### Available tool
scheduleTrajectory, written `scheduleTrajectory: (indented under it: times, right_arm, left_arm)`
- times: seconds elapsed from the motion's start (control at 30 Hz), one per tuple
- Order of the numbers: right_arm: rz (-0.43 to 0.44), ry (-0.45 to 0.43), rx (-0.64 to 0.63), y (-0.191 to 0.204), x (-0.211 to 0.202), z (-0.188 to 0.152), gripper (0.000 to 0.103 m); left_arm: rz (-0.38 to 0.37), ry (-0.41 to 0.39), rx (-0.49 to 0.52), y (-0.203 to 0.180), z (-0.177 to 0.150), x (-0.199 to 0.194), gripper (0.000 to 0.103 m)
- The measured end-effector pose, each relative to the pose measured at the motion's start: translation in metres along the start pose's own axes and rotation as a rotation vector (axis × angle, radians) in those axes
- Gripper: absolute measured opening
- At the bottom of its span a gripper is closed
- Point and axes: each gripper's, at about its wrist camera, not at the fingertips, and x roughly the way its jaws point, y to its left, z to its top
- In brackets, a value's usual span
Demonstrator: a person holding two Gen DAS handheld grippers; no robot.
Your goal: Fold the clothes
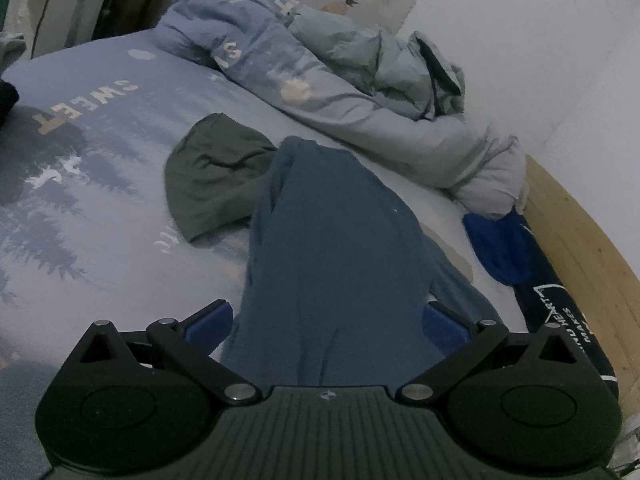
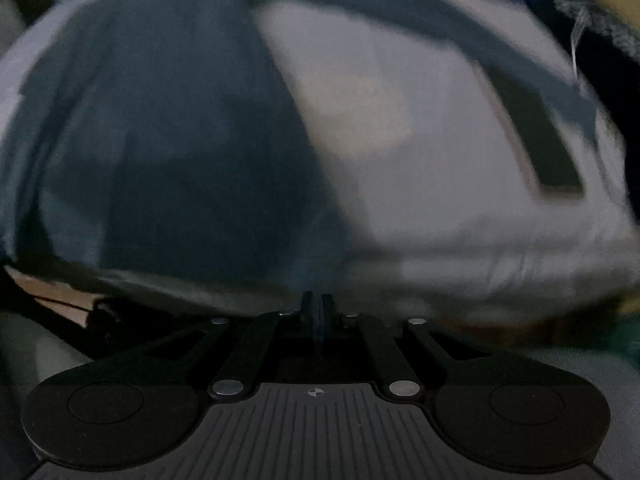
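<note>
A teal-blue garment (image 1: pixel 332 248) lies lengthwise on the bed and runs between the fingers of my left gripper (image 1: pixel 326 322). The left jaws stand wide apart, with the cloth draped between the blue pads (image 1: pixel 210 322). An olive-green garment (image 1: pixel 212 176) lies crumpled just left of the blue one. In the right wrist view, which is blurred, my right gripper (image 2: pixel 317 312) has its fingers pressed together, shut on an edge of the teal-blue garment (image 2: pixel 168 140), which fills the left half of the view.
A rumpled light-blue duvet (image 1: pixel 320 80) lies along the far side by the white wall (image 1: pixel 540 40). The printed bedsheet (image 1: pixel 80 168) spreads to the left. A bright blue cloth (image 1: pixel 500 248) sits at the bed's right edge beside the wooden frame (image 1: pixel 580 248).
</note>
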Motion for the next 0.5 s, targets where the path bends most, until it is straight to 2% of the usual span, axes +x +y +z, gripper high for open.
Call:
scheduleTrajectory:
  times: [0.07, 0.1, 0.13, 0.17, 0.27, 0.33, 0.43, 0.5]
  right_arm:
    - [-0.018, -0.037, -0.016, -0.006, -0.009, 0.006, 0.028]
    - [-0.019, -0.082, -0.009, -0.009, -0.017, 0.012, 0.034]
    - [0.011, -0.137, 0.026, -0.014, -0.025, 0.021, 0.045]
    - [0.07, -0.193, 0.079, -0.021, -0.029, 0.032, 0.049]
    - [0.275, -0.34, 0.236, -0.036, -0.02, 0.076, 0.051]
    - [0.394, -0.402, 0.31, -0.031, 0.0, 0.112, 0.051]
    - [0.546, -0.4, 0.488, -0.019, 0.049, 0.163, 0.051]
    - [0.595, -0.387, 0.593, -0.014, 0.08, 0.19, 0.051]
  left_arm:
    - [0.005, 0.001, 0.0, -0.001, 0.001, 0.001, 0.103]
    - [0.008, 0.001, -0.001, -0.002, 0.001, 0.002, 0.103]
    - [0.011, 0.001, -0.001, -0.003, 0.001, 0.003, 0.103]
    - [0.013, 0.002, -0.001, -0.004, 0.001, 0.004, 0.103]
    - [0.021, 0.003, -0.001, -0.006, 0.002, 0.006, 0.103]
    - [0.027, 0.003, -0.002, -0.007, 0.003, 0.007, 0.103]
    - [0.034, 0.001, 0.008, -0.012, 0.006, 0.009, 0.103]
    - [0.04, -0.005, 0.014, -0.014, 0.009, 0.009, 0.103]
